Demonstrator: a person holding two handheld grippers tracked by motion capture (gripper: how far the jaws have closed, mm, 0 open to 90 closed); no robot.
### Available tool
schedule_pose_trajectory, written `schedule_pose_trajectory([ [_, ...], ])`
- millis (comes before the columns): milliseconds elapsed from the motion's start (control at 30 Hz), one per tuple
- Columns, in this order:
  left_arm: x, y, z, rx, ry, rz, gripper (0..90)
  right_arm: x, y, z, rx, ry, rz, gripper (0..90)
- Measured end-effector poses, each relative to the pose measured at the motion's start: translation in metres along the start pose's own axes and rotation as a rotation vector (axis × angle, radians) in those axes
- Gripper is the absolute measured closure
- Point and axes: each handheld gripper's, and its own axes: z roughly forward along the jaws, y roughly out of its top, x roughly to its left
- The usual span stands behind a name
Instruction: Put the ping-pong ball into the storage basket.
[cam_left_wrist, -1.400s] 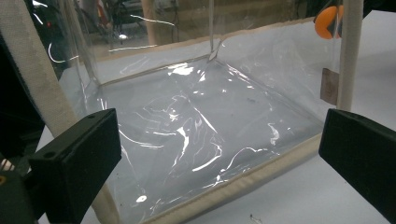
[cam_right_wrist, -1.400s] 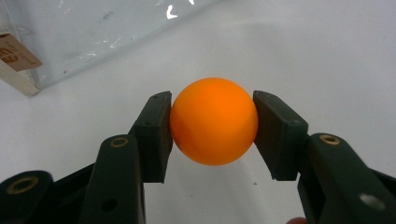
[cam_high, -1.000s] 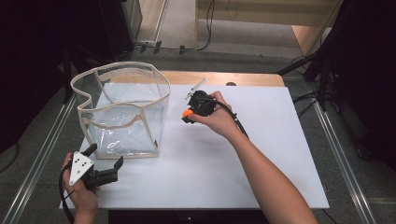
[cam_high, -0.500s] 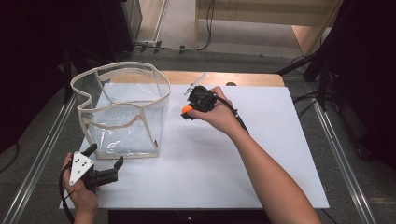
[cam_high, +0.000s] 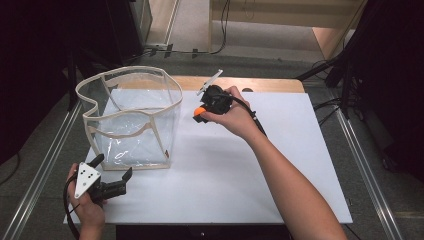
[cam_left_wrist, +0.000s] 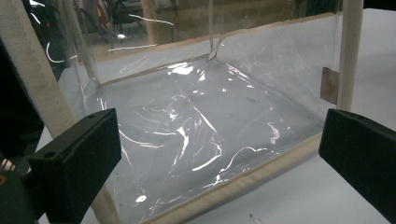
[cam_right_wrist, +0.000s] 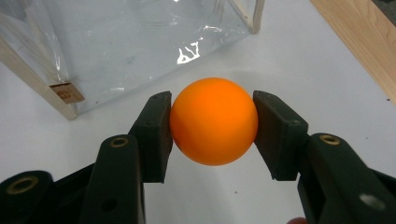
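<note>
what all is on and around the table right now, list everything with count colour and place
clear plastic bag: 1, transparent with beige trim, standing open on the left of the white surface
orange ball: 1, orange, clamped between the right gripper's jaws, beside the bag's right side
white table surface: 1, white, covers most of the table
wooden edge: 1, light wood, along the far side of the table
left gripper: 1, black with a grey plate, near left corner, jaws apart and facing the bag
right gripper: 1, black, mid-table to the right of the bag
left hand: 1, near left edge
right hand: 1, mid-table, forearm running to the bottom right
</note>
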Motion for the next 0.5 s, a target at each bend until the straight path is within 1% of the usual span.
schedule_pose_trajectory([
  [100, 0.000, 0.000, 0.000, -0.001, 0.000, 0.000, 0.0, -0.001, 0.003, -0.003, -0.009, 0.009, -0.005, 48.1],
  [133, 0.000, 0.000, 0.000, -0.001, 0.000, 0.000, 0.0, -0.001, 0.004, -0.005, -0.006, 0.007, -0.001, 48.1],
  [300, 0.000, 0.000, 0.000, 0.000, 0.000, 0.001, 0.0, -0.001, 0.008, -0.009, -0.014, 0.009, -0.011, 48.1],
  [333, 0.000, 0.000, 0.000, 0.000, 0.000, 0.001, 0.0, -0.001, 0.009, -0.010, -0.010, 0.006, -0.005, 48.1],
  [400, 0.000, 0.000, 0.000, 0.000, 0.000, 0.001, 0.0, -0.001, 0.011, -0.011, -0.014, 0.009, -0.016, 48.1],
  [500, 0.000, 0.000, 0.000, -0.001, 0.000, -0.001, 0.0, 0.000, 0.014, -0.013, -0.010, 0.006, -0.016, 48.1],
])
